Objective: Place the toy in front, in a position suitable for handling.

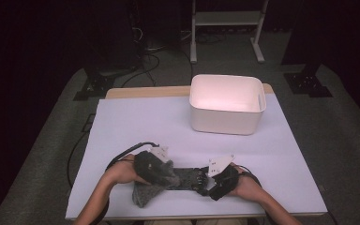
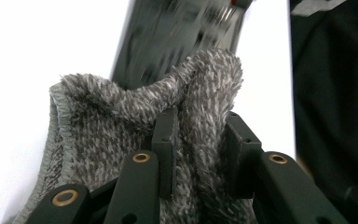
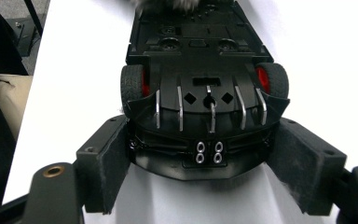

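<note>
A black toy car (image 1: 186, 178) lies underside up near the table's front edge, its red-hubbed wheels and chassis facing my right gripper view (image 3: 200, 70). My right gripper (image 3: 205, 168) is shut on the car's tail end, one pad on each side; in the high view it (image 1: 208, 180) sits at the car's right end. My left gripper (image 2: 200, 135) is shut on a fold of fuzzy grey cloth (image 2: 112, 121). In the high view the cloth (image 1: 149, 190) drapes over the car's left end under the left gripper (image 1: 165, 169). The car (image 2: 177, 37) is blurred behind the cloth.
A white tub (image 1: 227, 104) stands at the back right of the white-covered table (image 1: 136, 126). Cables trail off the table's left side. A white rack's legs and dark stands rise from the floor beyond the table.
</note>
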`<state>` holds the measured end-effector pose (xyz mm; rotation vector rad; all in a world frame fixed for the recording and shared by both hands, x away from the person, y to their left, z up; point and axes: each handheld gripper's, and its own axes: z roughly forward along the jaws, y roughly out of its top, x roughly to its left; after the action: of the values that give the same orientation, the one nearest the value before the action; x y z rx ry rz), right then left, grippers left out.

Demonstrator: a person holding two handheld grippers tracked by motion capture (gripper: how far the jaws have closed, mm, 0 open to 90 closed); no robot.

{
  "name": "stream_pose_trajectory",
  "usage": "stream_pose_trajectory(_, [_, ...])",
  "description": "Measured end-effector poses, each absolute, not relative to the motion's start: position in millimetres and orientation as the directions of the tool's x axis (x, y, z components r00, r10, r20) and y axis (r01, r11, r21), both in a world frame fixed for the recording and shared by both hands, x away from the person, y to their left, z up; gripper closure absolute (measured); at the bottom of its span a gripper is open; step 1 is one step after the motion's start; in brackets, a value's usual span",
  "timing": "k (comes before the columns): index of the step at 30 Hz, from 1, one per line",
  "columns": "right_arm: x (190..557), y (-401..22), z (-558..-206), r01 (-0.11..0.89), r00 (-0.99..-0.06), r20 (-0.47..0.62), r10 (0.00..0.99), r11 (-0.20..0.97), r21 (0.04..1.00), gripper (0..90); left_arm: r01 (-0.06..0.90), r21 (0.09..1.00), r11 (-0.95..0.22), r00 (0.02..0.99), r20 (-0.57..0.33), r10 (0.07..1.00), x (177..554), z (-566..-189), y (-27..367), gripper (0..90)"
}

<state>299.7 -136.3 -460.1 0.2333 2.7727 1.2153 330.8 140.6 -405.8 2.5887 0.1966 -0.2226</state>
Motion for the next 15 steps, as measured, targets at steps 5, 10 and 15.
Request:
stream_pose_trajectory(5, [300, -136, -460, 0.101, -0.983, -0.031, 0.183, 0.667, 0.738, 23.4, 0.24, 0.491, -0.837, 0.966, -0.205, 0.157, 334, -410, 162, 69.3])
stream_pose_trajectory(10, [299, -136, -459, 0.094, -0.982, -0.04, 0.183, 0.667, 0.739, 23.4, 0.263, 0.525, -0.81, 0.959, -0.235, 0.16, 344, -411, 157, 69.6])
stream_pose_trajectory(15, [299, -136, -460, 0.098, -0.982, -0.036, 0.183, 0.668, 0.738, 23.4, 0.198, 0.537, -0.82, 0.972, -0.218, 0.092, 348, -403, 121, 69.6])
